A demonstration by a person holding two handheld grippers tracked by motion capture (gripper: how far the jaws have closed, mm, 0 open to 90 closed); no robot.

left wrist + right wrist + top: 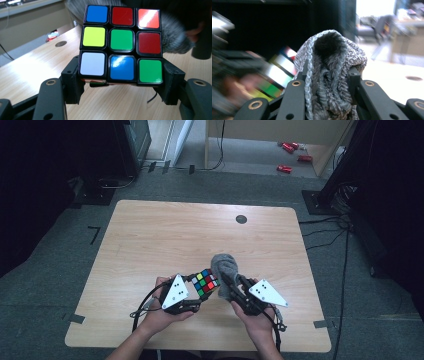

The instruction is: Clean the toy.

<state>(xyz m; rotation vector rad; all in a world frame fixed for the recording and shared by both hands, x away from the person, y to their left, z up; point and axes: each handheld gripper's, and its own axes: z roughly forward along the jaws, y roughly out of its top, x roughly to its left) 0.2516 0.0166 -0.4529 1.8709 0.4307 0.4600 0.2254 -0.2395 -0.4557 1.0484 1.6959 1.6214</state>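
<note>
Both hands rest low at the table's (150,235) near edge. The left gripper (197,287) grasps the puzzle cube (205,282), angled right. The right gripper (229,282) clenches the grey cloth (225,267), angled far-left against the cube.

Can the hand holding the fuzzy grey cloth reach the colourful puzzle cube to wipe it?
Probably yes: the fuzzy grey cloth in the right gripper sits right beside the colourful puzzle cube, nothing between them.

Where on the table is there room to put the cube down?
Almost everywhere. The table is bare from its left edge to the far side, around the small dark round cap. The right edge is free too. It is crowded only near the front, where the left gripper holds the cube beside the right gripper squeezing the grey cloth.
</note>
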